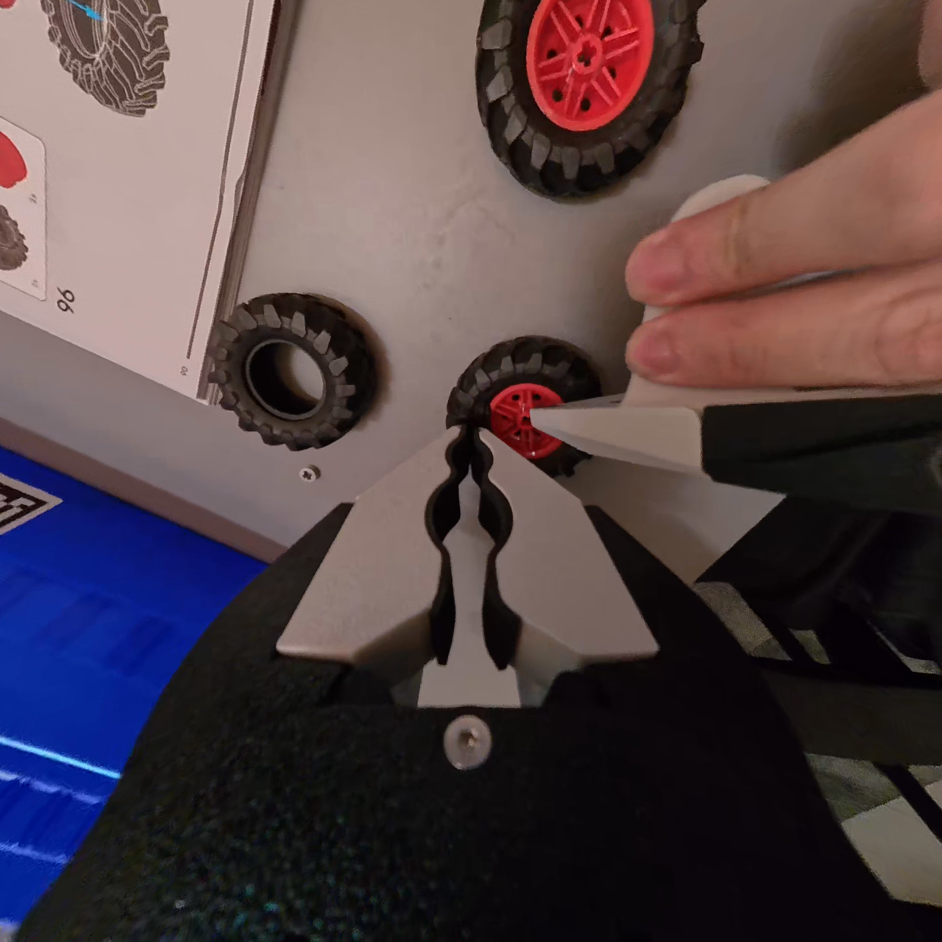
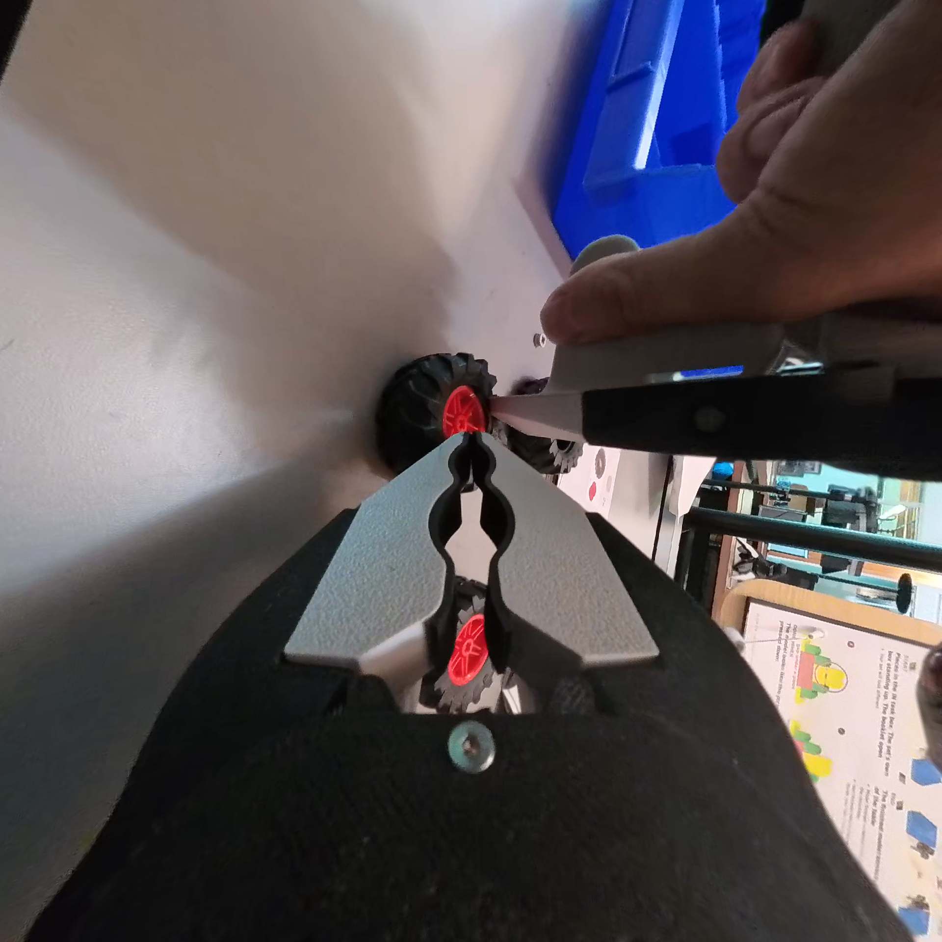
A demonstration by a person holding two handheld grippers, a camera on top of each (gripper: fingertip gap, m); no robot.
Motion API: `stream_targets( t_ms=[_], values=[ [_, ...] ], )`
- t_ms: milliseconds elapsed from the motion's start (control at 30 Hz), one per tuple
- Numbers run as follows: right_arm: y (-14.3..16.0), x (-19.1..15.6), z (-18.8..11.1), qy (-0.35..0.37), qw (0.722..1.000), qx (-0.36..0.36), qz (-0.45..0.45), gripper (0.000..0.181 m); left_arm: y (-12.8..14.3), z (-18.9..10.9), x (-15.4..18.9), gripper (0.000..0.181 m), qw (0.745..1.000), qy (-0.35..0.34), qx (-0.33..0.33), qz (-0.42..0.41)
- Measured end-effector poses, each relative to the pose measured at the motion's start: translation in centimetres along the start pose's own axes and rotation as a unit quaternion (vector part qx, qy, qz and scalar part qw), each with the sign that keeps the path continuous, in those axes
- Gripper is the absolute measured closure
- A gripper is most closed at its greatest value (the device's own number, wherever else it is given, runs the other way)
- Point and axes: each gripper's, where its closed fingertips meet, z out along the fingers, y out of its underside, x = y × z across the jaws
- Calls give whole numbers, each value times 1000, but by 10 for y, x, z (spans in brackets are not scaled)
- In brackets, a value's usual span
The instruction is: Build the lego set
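Observation:
A small black tyre with a red rim (image 1: 515,413) lies on the grey table (image 1: 408,204). My left gripper (image 1: 469,433) is shut, and its tips touch the tyre's near edge. The right gripper comes in from the right in a hand, shut, with its point on the red rim. In the right wrist view the same wheel (image 2: 459,410) sits just beyond my shut right gripper (image 2: 470,436), whose tips touch the rim. The left gripper's point meets the rim's right edge there. An empty black tyre (image 1: 293,372) lies to the left.
A second wheel with a red rim (image 1: 586,76) lies farther back; it also shows between the right fingers (image 2: 466,657). An open instruction booklet (image 1: 127,178) lies at the upper left. A blue bin (image 1: 76,637) is beside the table. A printed sheet (image 2: 841,739) is at the lower right. The grippers are tip to tip, or close to it.

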Motion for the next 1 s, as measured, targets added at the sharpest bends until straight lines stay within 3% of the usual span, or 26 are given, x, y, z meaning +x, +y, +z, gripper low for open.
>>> stream_targets(
  t_ms=[333, 500, 667, 1000],
  values=[
    [-3, 1, 2, -3, 999, 28, 17, 181, -1, 2, -1, 181, 1000, 10, -12, -19],
    [-3, 1, 2, -5, 999, 25, 34, 181, -2, -4, -2, 181, 999, -20, 38, -19],
    [-3, 1, 2, -10, 999, 29, 45, 181, -1, -11, 8, 181, 988, 23, 135, -75],
    [-3, 1, 3, -6, 998, 31, 57, 181, 1, -10, 6, 181, 990, -51, 127, 29]
  ],
)
